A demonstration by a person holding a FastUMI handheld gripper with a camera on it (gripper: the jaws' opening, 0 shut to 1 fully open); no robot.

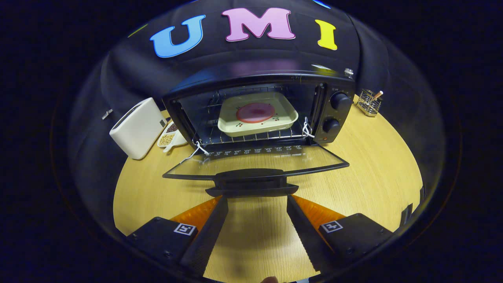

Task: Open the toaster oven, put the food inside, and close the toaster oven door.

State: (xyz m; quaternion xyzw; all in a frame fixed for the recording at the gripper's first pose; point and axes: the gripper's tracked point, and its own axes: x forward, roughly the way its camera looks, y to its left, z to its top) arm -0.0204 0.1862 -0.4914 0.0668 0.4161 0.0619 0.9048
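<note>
Fisheye camera riding on the gripper [255, 200], looking forward and slightly downward along its spread fingers, low over the wooden table [369, 173], close to the toaster oven [259, 114], facing straight into its open cavity, booth wall behind.

Toaster oven [259, 84] glossy – door [255, 161] glass – rack [251, 137] wire; table [373, 157] wood-grain

Black toaster oven [332, 114], door [255, 161] down flat, tray [257, 114] on rack.
</note>
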